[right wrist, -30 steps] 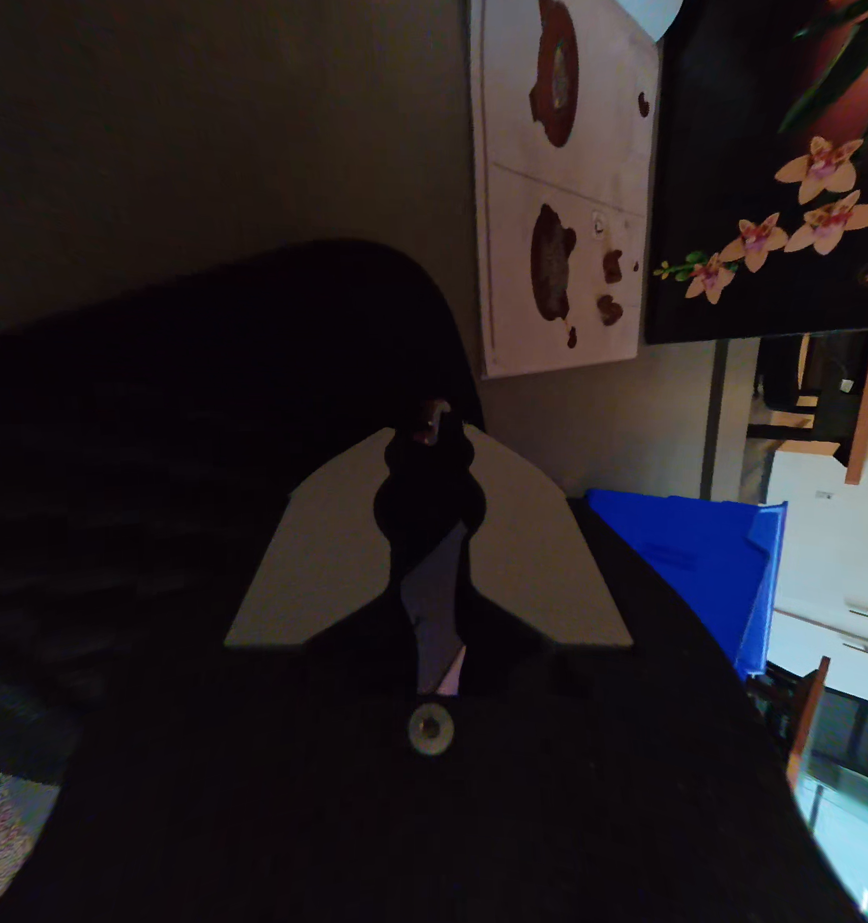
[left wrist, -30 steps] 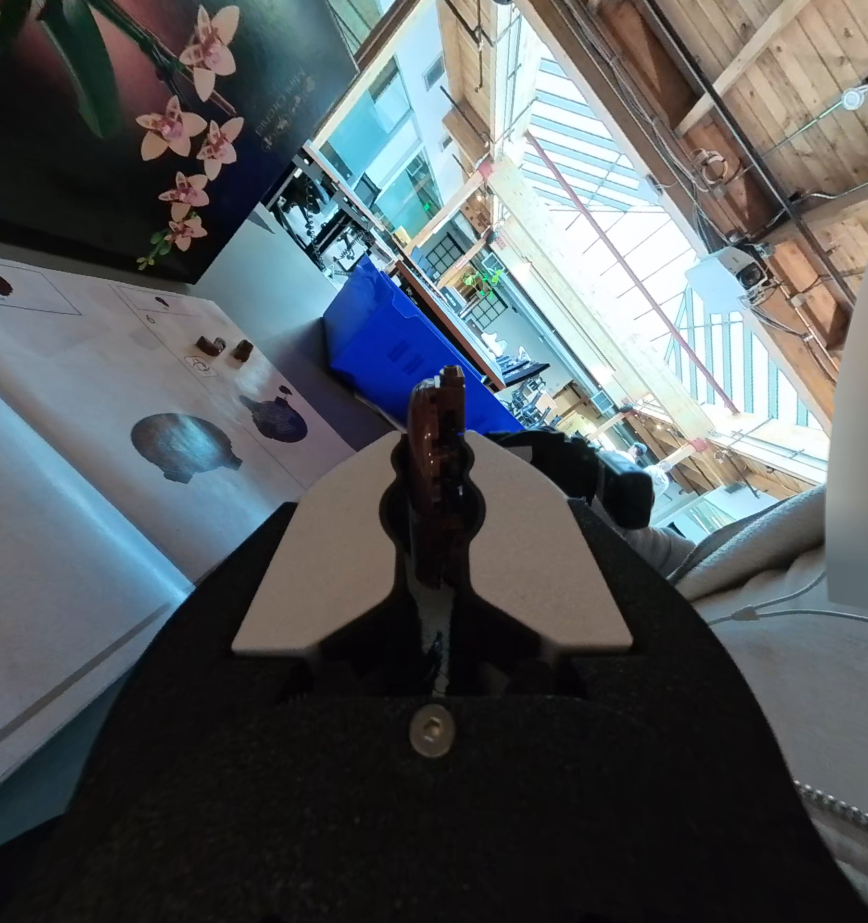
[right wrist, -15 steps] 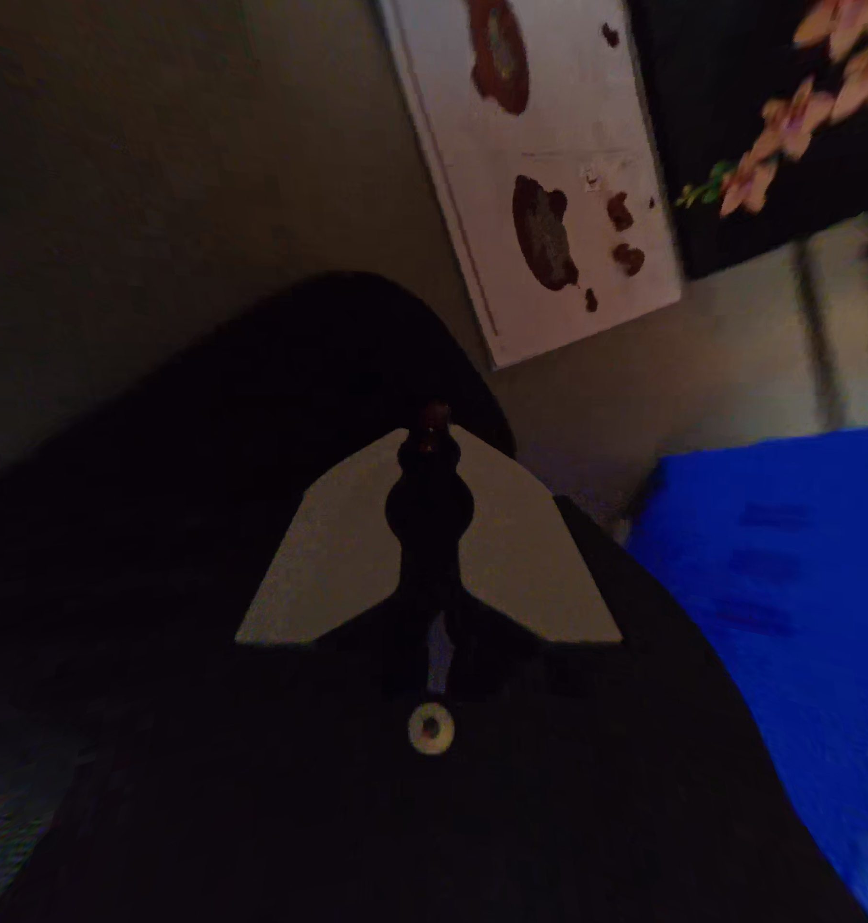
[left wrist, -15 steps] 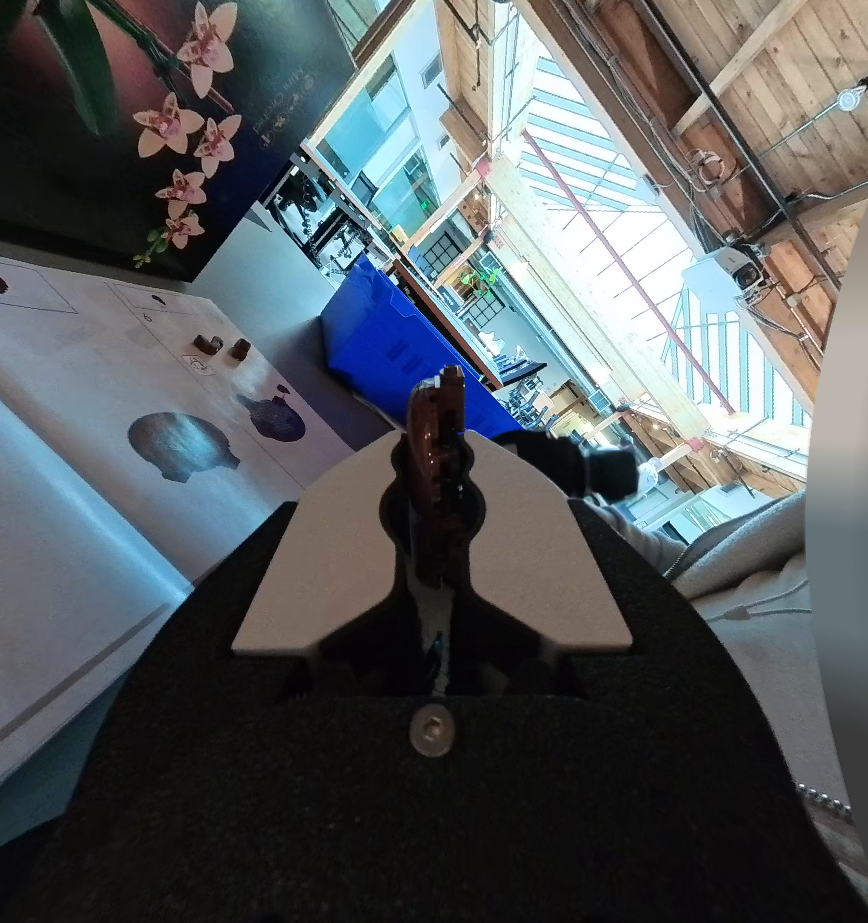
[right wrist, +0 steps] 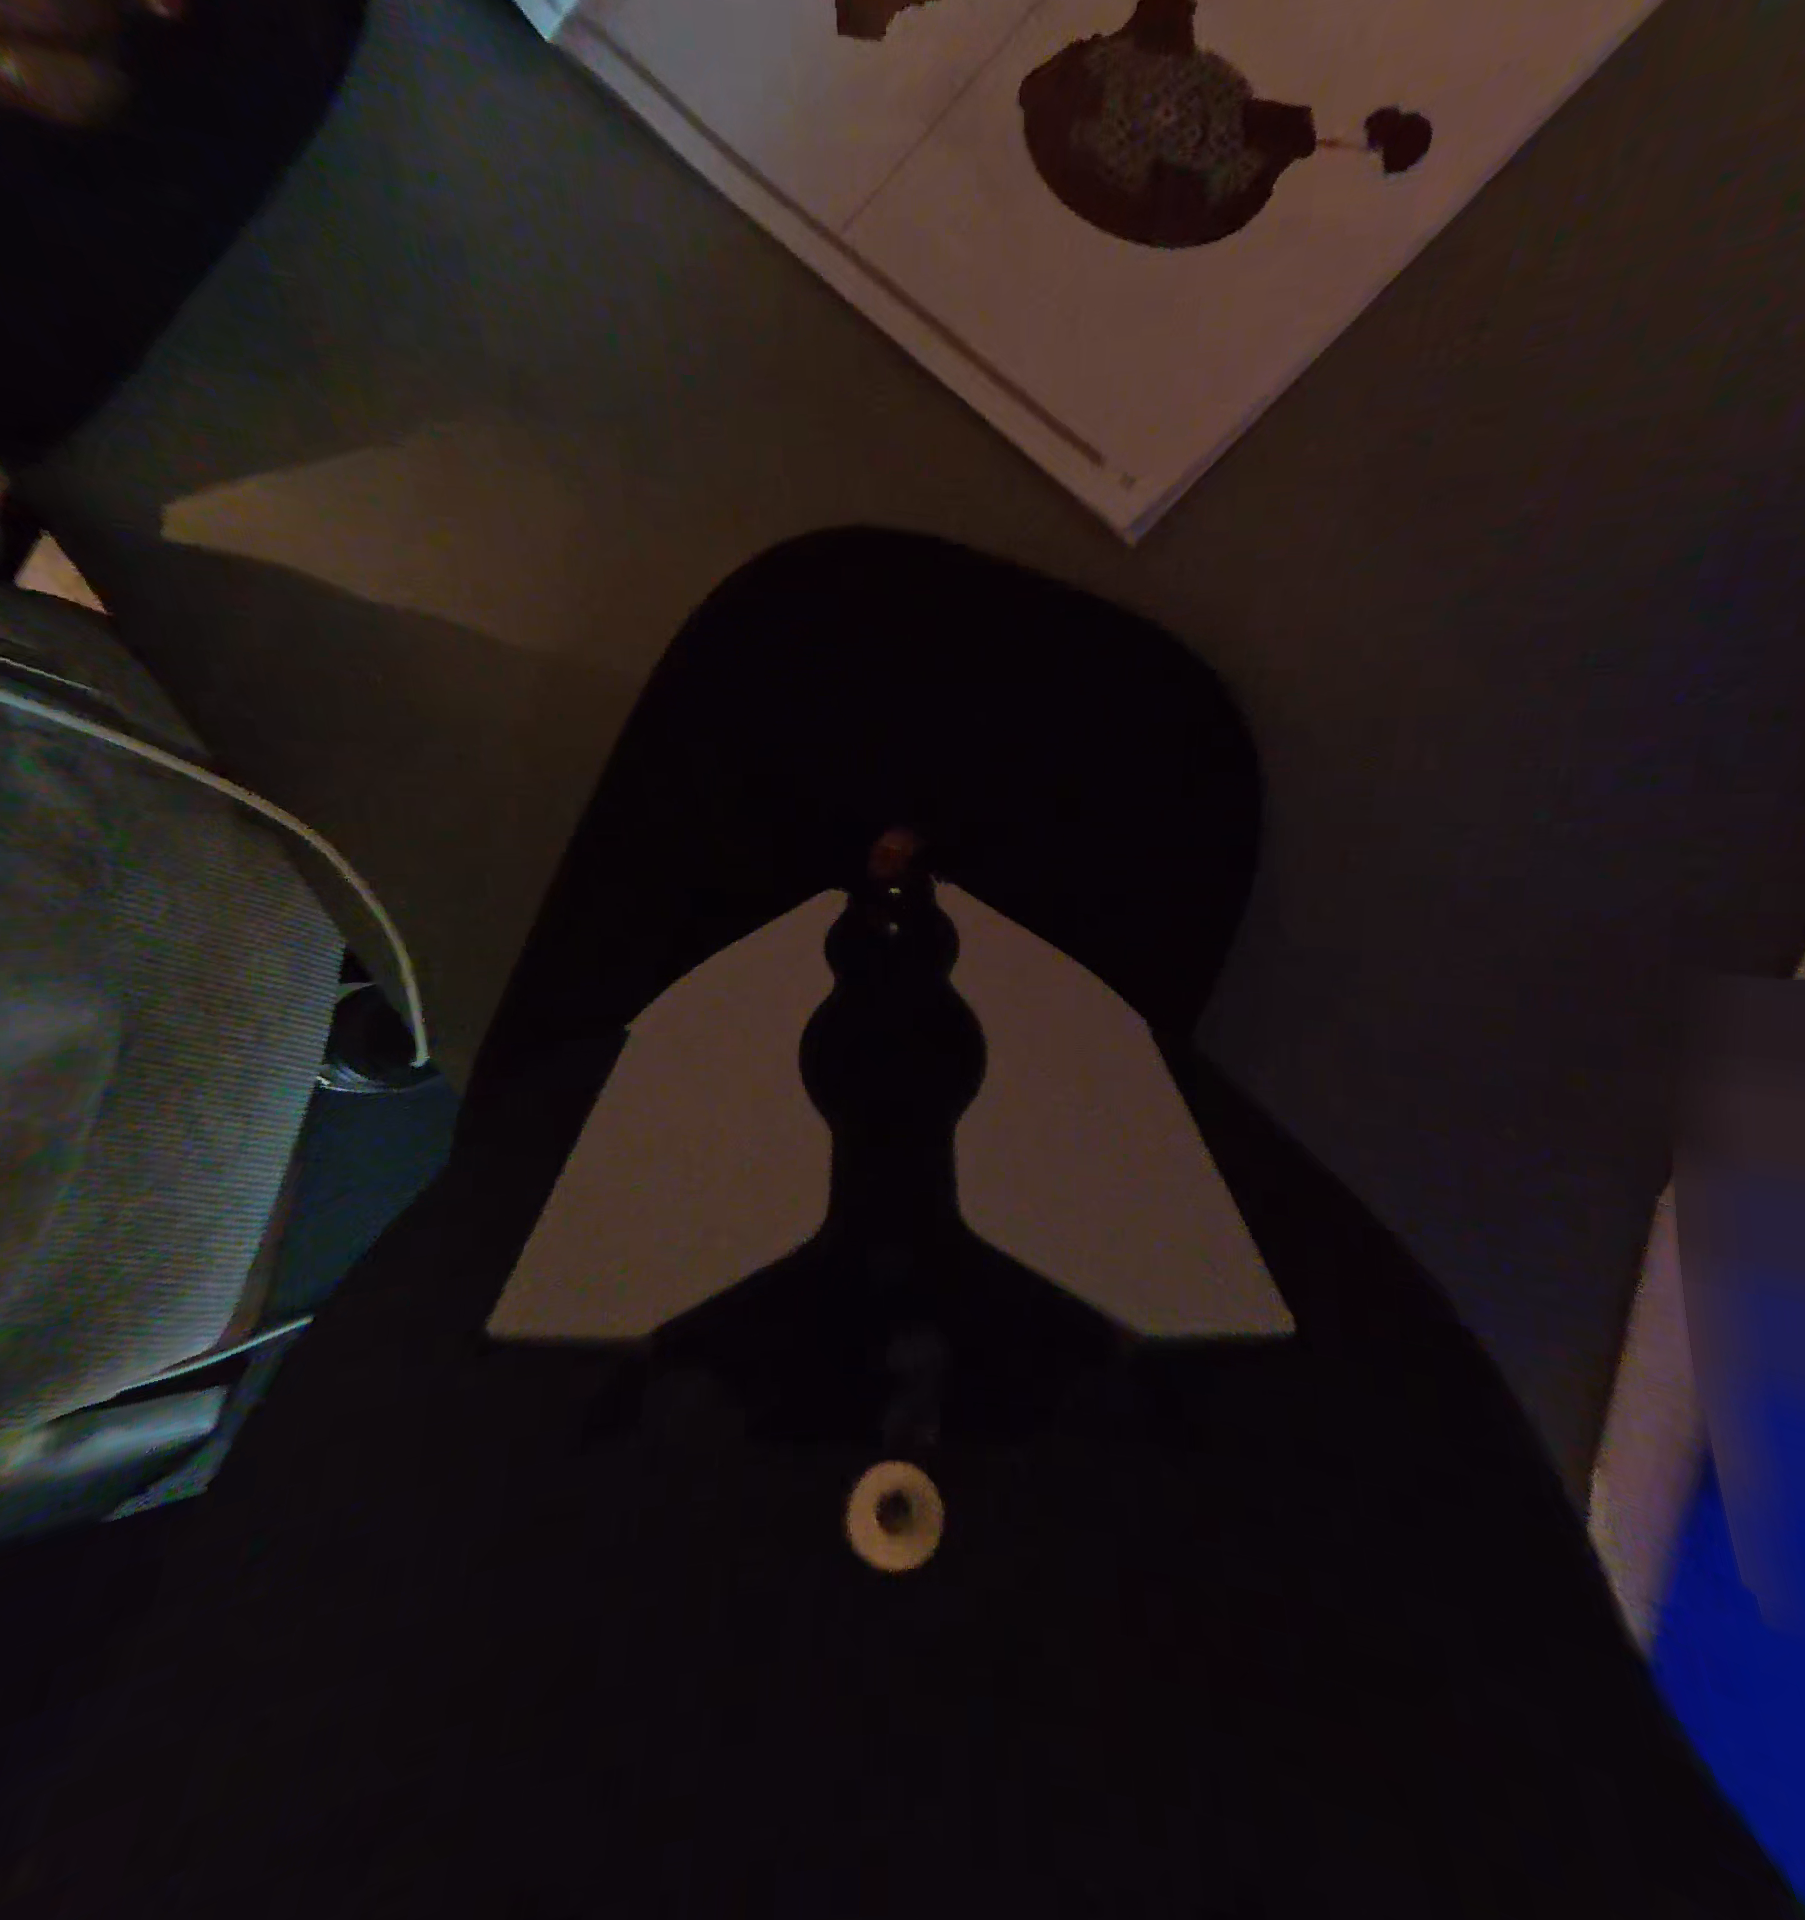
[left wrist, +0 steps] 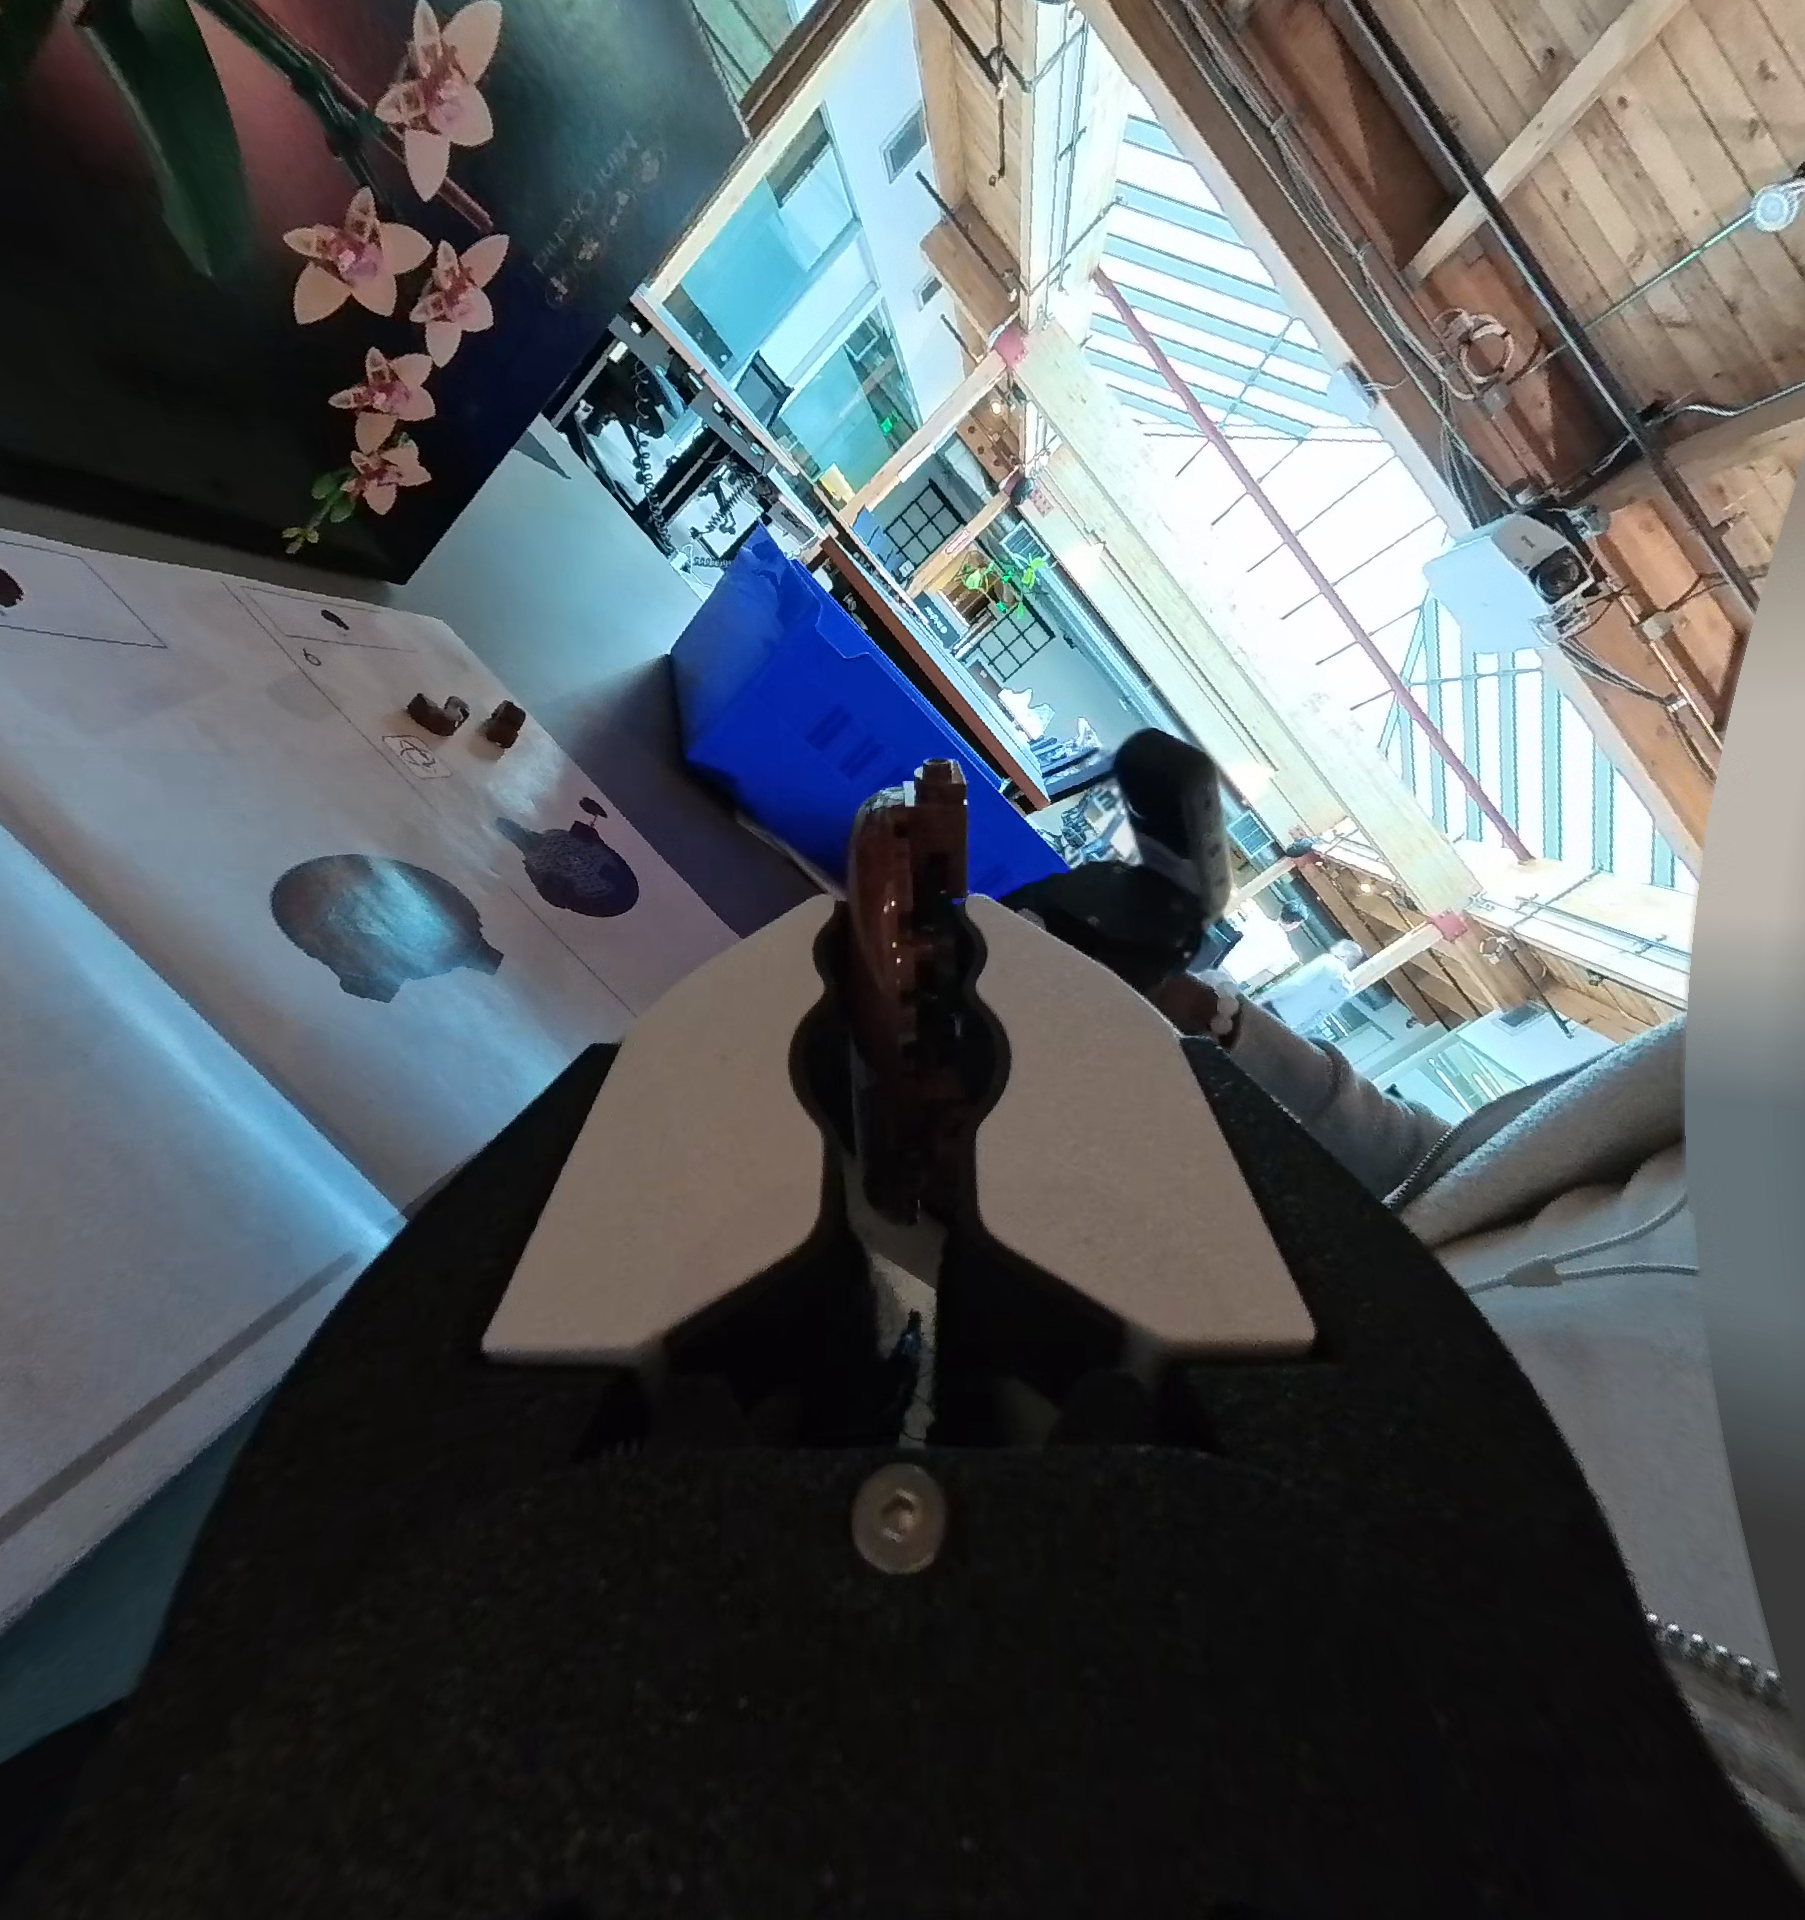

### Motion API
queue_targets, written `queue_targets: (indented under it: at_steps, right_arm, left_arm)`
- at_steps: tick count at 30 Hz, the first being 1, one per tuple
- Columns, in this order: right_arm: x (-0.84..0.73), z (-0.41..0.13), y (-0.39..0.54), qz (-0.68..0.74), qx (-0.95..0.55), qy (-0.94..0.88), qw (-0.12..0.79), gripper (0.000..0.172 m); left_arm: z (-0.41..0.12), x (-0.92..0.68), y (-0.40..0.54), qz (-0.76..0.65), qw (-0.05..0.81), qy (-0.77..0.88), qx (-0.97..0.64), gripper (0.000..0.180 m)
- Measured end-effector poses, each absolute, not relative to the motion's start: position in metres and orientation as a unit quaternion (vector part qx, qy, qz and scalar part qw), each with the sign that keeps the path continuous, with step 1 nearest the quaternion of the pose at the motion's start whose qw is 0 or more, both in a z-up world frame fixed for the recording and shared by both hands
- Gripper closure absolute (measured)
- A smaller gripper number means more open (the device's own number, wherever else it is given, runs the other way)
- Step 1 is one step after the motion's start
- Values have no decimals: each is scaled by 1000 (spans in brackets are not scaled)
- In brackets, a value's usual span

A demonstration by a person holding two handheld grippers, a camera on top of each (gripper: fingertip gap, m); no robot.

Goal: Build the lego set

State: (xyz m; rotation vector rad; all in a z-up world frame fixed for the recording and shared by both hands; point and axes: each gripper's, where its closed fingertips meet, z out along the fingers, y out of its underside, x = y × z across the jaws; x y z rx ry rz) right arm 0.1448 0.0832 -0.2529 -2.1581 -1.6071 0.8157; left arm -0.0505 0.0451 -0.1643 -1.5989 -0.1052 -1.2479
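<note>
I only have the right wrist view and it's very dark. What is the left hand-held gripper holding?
Observer: The left hand-held gripper is clamped on a brown brick assembly that sticks out past its fingertips.
Operator: Are there any loose parts on the booklet?
Observer: Yes. Two small brown pieces lie on the open instruction booklet, near its far edge.
Operator: What's beyond that edge?
Observer: A dark box printed with pink orchids sits just past the booklet.
</note>
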Motion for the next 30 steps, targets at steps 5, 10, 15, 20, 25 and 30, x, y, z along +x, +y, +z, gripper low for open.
queue_targets:
  at_steps: [5,10,15,20,25,30]
  right_arm:
    - [146,-253,86,229,-763,-571,196,162]
    - [147,-253,90,158,-747,-596,248,162]
    - [143,-252,86,148,-718,-631,255,160]
    - [142,-251,90,149,-714,-635,252,161]
    - [138,-250,90,144,-712,-638,257,161]
    - [137,-251,90,135,-710,-643,254,161]
  left_arm:
    - [-164,-51,45,-523,527,-46,-668,164]
    - [-164,-52,46,-527,526,-49,-666,164]
    - [-164,-51,45,-528,525,-46,-666,164]
    - [-163,-52,45,-528,529,-47,-663,164]
    - [-163,-53,44,-529,530,-47,-661,163]
    - [-163,-51,44,-528,528,-44,-664,163]
